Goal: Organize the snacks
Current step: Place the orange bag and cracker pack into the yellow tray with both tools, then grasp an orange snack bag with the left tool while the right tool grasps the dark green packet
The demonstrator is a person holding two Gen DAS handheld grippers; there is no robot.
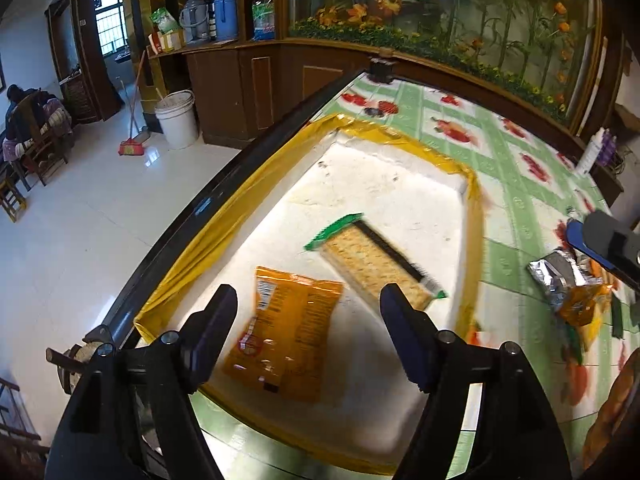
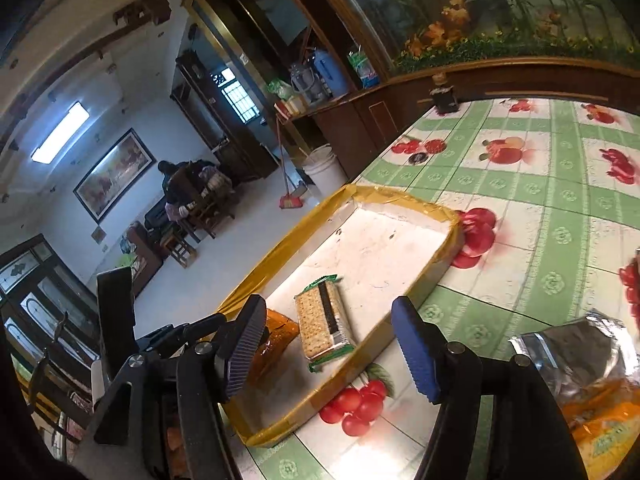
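A shallow white tray with a yellow-taped rim (image 1: 404,136) (image 2: 404,200) lies on the table. In it lie an orange snack bag (image 1: 286,332) (image 2: 280,330) and a clear cracker pack with green ends (image 1: 376,266) (image 2: 322,322). My left gripper (image 1: 308,312) is open and empty, hovering above the orange bag. My right gripper (image 2: 328,332) is open and empty, above the tray's near corner; it shows at the right edge of the left wrist view (image 1: 604,240). A pile of snack bags, silver and orange (image 1: 572,288) (image 2: 592,384), lies on the table right of the tray.
The table has a green checked cloth with fruit prints (image 1: 500,152) (image 2: 540,184). Its dark edge (image 1: 240,160) runs along the tray's left side, with tiled floor beyond. A white bottle (image 1: 592,150) stands at the far right. A wooden cabinet with a flower panel (image 1: 440,20) backs the table.
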